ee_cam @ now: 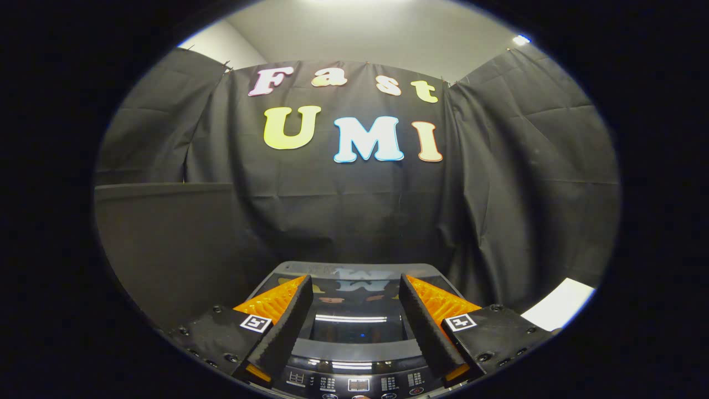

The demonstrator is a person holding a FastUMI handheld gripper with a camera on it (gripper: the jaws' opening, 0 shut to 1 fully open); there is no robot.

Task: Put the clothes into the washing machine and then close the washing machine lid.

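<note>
Nearest us, the jaws of the gripper point(354, 310) stood wide and held nothing. Below them lay the washing machine's control panel point(357, 382), its small print too fine to read. Beyond lay the washing machine lid point(354, 299), apparently down. We saw no clothes; we judged a light downward press would confirm closure.

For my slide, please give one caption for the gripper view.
Open tool hovering above the closed lid of the washing machine, facing the black cloth wall.
</note>
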